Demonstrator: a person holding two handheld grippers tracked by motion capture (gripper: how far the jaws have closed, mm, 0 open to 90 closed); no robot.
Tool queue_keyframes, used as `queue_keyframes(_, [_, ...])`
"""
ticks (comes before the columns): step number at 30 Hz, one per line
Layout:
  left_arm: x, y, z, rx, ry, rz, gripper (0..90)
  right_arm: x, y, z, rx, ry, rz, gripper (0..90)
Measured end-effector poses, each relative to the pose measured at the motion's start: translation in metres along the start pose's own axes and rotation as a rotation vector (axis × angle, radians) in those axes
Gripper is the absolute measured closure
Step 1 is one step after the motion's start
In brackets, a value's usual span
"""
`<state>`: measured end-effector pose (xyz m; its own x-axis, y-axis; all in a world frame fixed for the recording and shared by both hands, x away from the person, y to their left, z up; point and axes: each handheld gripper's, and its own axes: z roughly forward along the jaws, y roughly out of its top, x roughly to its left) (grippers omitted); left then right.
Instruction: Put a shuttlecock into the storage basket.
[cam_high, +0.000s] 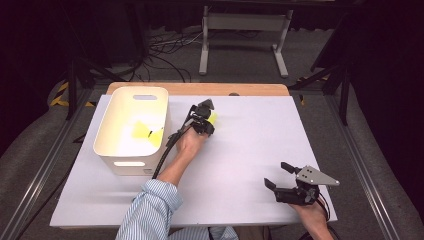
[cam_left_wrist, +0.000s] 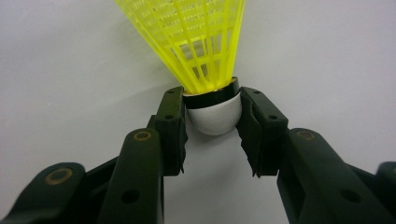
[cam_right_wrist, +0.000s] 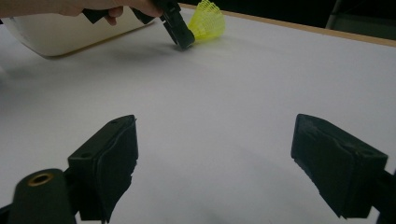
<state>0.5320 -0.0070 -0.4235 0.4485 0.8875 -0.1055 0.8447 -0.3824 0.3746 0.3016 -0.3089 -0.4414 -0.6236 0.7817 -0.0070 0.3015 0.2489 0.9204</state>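
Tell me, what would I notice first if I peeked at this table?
The bright yellow shuttlecock, pinched at its white tip by the left gripper, just right of the white bin. That bin has more yellow shuttlecocks inside. Near the table's front edge, the right gripper waits open.

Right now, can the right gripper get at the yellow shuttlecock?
Probably not freely: the left gripper already clamps the yellow shuttlecock by its cork, and the open right gripper sits far across the table.

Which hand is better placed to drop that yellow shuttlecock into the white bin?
Left. The left gripper already has its jaws closed on the shuttlecock at the cork, right beside the white bin. The right gripper sits open near the table's front edge, far from both.
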Motion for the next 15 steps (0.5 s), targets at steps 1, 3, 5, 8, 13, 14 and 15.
queue_keyframes(1, [-0.0005,-0.0002,-0.0004,0.005,0.002,0.007,63.3,0.0000,0.0000,0.0002,0.000,0.000,0.000,15.3])
queue_keyframes(3, [-0.0010,-0.0005,-0.0008,0.007,0.000,0.009,63.3,0.0001,0.0000,0.0001,0.000,0.002,-0.002,15.3])
queue_keyframes(5, [-0.0016,-0.0008,-0.0018,0.010,-0.003,0.012,63.3,0.0000,0.0000,-0.0001,0.001,0.001,0.000,15.3])
queue_keyframes(8, [-0.0026,-0.0011,-0.0037,0.009,-0.003,0.019,63.3,0.0000,0.0000,-0.0002,0.001,0.001,0.000,15.3])
queue_keyframes(13, [-0.0032,-0.0024,-0.0084,0.010,-0.014,0.025,63.3,0.0002,0.0000,0.0002,0.001,0.003,-0.001,15.3])
queue_keyframes(14, [-0.0034,-0.0028,-0.0093,0.012,-0.014,0.029,63.3,0.0002,0.0000,0.0001,0.001,0.002,0.000,15.3])
queue_keyframes(15, [-0.0040,-0.0032,-0.0100,0.011,-0.015,0.029,63.3,0.0001,0.0000,0.0001,0.001,0.002,-0.001,15.3])
